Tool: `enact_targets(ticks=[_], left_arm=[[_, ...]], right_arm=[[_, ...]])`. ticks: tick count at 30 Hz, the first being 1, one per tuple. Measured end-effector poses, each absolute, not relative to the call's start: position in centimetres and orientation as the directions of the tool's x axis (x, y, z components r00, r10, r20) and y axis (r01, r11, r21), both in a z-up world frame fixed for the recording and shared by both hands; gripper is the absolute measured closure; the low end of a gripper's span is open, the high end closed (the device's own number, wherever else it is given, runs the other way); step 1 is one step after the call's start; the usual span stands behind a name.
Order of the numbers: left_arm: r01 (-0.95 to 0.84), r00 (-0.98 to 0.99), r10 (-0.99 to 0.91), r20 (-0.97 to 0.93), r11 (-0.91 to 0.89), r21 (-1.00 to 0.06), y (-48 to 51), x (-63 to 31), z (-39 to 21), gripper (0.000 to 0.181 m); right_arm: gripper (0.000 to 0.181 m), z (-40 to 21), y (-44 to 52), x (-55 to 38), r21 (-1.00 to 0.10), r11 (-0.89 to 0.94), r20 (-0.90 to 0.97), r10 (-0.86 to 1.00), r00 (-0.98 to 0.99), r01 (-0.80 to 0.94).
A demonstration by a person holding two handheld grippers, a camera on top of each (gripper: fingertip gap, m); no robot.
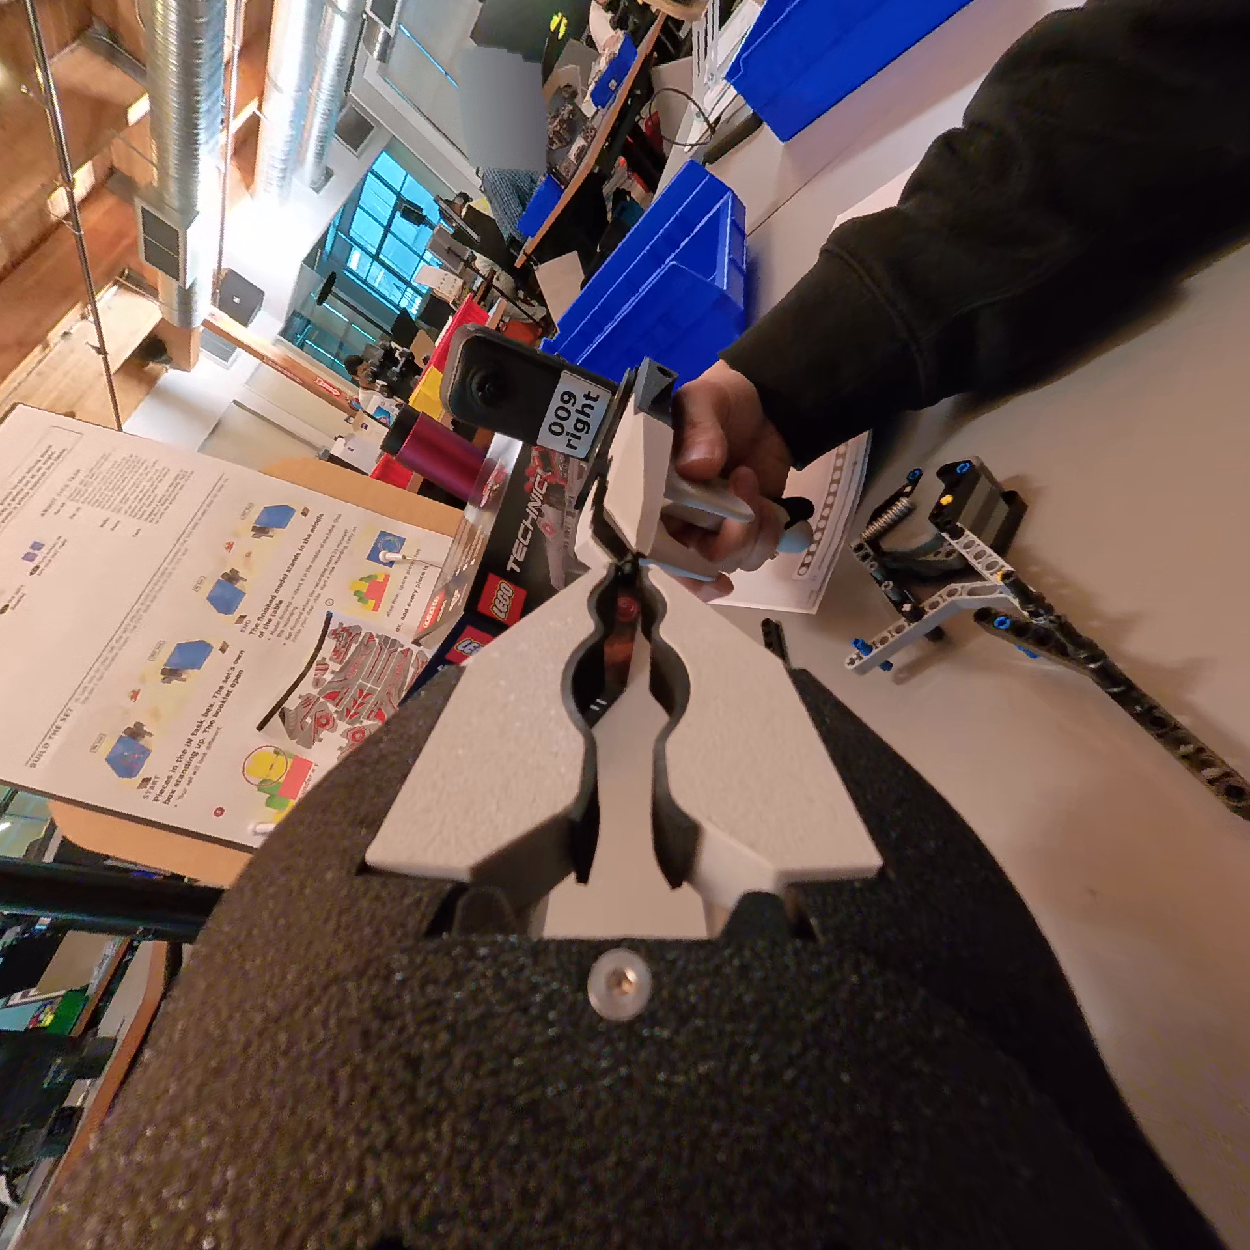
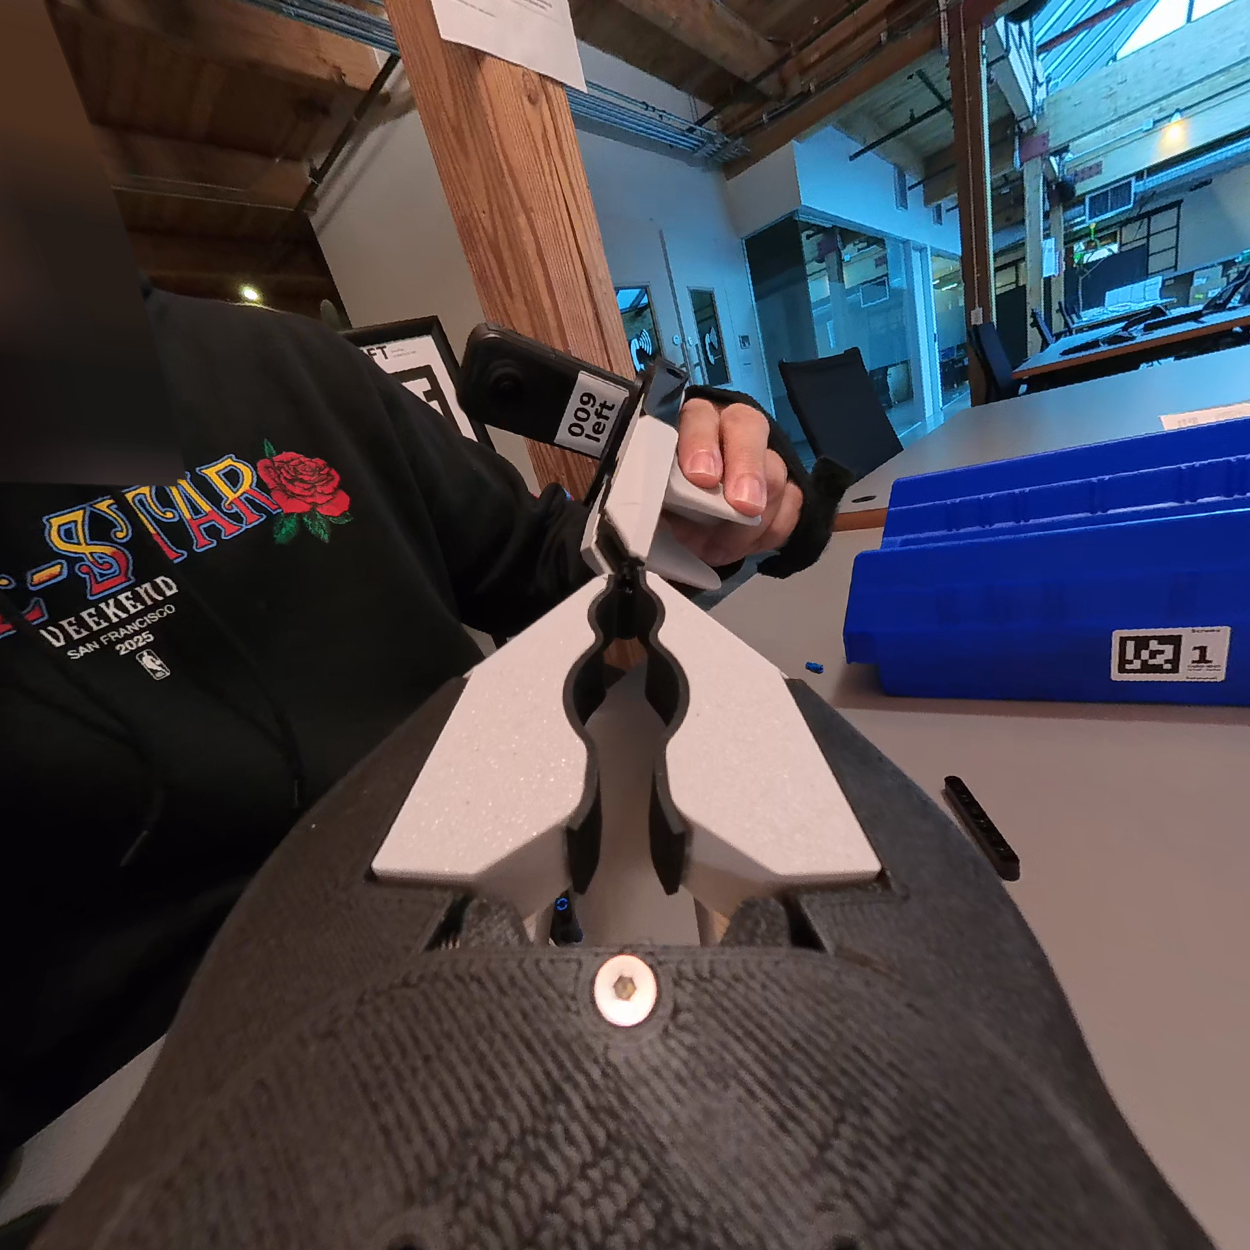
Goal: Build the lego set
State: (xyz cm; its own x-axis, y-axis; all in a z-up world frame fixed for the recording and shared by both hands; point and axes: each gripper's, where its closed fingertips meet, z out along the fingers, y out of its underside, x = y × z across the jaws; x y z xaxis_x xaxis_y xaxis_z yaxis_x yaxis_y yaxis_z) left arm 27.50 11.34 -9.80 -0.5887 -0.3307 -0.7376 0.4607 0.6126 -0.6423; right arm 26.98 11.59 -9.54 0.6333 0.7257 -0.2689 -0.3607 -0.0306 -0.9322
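Jaws tip-to-tip, perhaps on a tiny dark piece (image 1: pixel 628 567).

Open grey tabletop (image 2: pixel 1014 778) in front of the big blue plastic bin (image 2: pixel 1055 609), only a short black holed lego beam (image 2: pixel 981 826) lying there. Beyond that bin, the grey-and-black half-built lego frame (image 1: pixel 947 575) and printed paper sheet (image 1: pixel 822 541) crowd the surface.
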Motion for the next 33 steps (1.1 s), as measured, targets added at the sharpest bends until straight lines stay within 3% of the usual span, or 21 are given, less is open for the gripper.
enact_targets(ticks=[20, 33], left_arm=[[0.443, -0.618, -0.322, -0.717, 0.611, -0.656, 11.3, 27.3, -10.2, 0.179], [0.318, -0.658, -0.325, -0.679, 0.697, -0.642, 11.8, 27.8, -11.1, 0.179]], right_arm=[[0.179, -9.9, 11.7, 26.8, -0.930, -0.048, -0.281, 0.733, 0.620, -0.364], [0.179, -10.9, 12.2, 27.2, -0.942, -0.078, -0.288, 0.688, 0.667, -0.326]])
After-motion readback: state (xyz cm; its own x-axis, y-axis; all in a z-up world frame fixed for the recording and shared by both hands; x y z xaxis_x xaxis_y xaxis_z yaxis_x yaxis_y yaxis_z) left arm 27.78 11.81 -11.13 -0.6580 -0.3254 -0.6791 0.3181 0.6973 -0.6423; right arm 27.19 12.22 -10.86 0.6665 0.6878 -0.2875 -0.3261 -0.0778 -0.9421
